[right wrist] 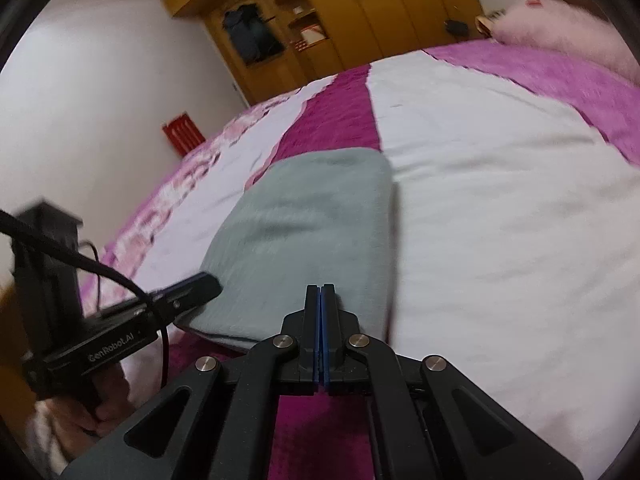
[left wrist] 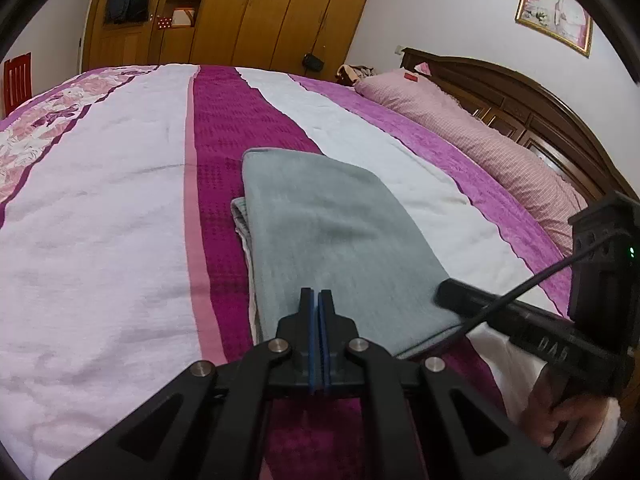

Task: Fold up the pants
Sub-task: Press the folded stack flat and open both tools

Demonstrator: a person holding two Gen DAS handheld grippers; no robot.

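The pants [left wrist: 332,240] lie folded into a compact grey-green rectangle on the bed [left wrist: 100,220], across its dark magenta stripe and the white band beside it, a lighter layer peeking out at one edge. The left claw [left wrist: 316,300] and right claw [right wrist: 320,294] are both closed, empty, above the near edge.

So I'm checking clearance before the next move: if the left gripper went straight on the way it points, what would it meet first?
Most likely the folded grey-green fabric pants, lying on the striped magenta-and-white bedspread just ahead of the shut left gripper; depth is unclear.
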